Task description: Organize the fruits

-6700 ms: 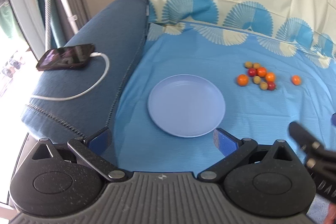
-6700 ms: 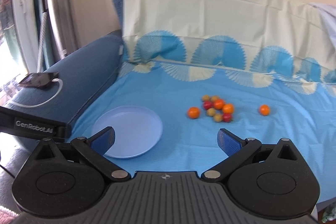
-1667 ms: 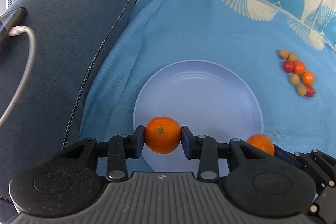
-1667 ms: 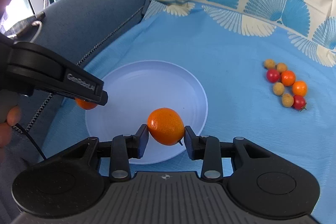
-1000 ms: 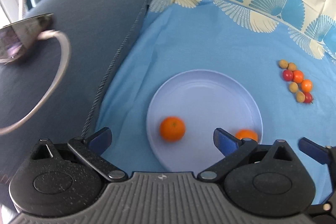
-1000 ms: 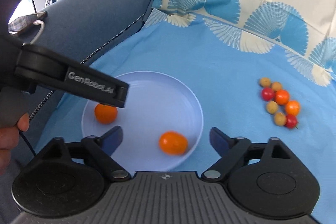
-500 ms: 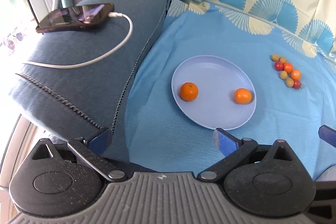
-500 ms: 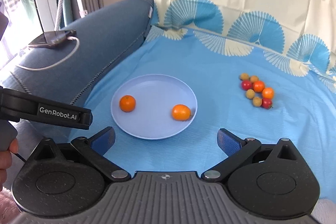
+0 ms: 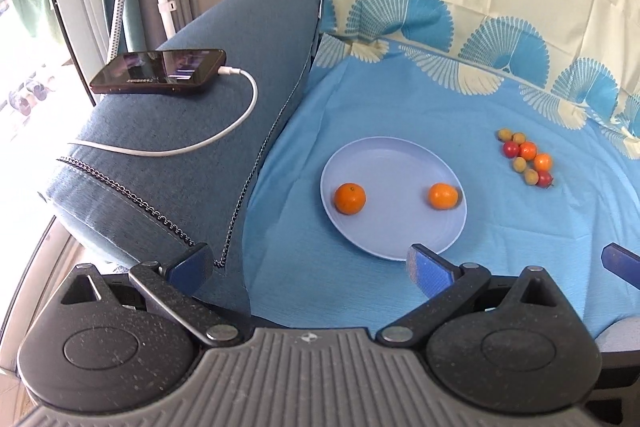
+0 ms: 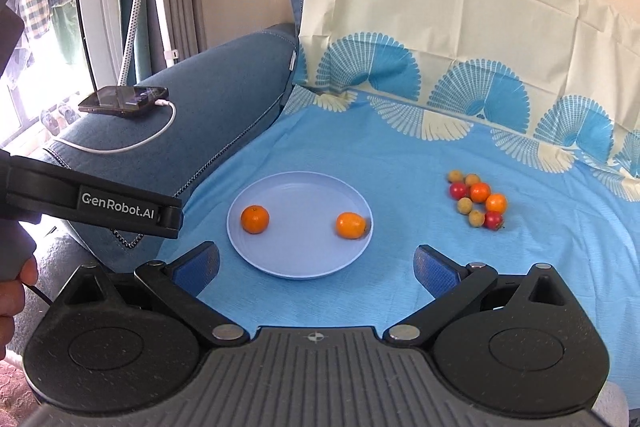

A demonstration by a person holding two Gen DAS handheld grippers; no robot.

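Note:
A pale blue plate (image 9: 394,155) (image 10: 300,181) lies on the blue cloth with two oranges on it: one at its left (image 9: 350,198) (image 10: 255,219), one at its right edge (image 9: 443,195) (image 10: 351,224). A cluster of several small red, orange and tan fruits (image 9: 526,157) (image 10: 477,199) lies on the cloth to the plate's right. My left gripper (image 9: 308,265) is open and empty, held back from the plate's near edge. My right gripper (image 10: 316,267) is open and empty too, just short of the plate.
A phone (image 9: 160,71) (image 10: 124,101) with a white cable (image 9: 224,135) rests on the blue sofa arm (image 9: 200,131) at the left. A cream and blue cloth (image 10: 440,39) covers the sofa back. A hand (image 10: 14,291) holds the left gripper's body at the far left.
Both grippers let go of their oranges onto the plate, then drew back and up. The plate now sits farther off and smaller in both views.

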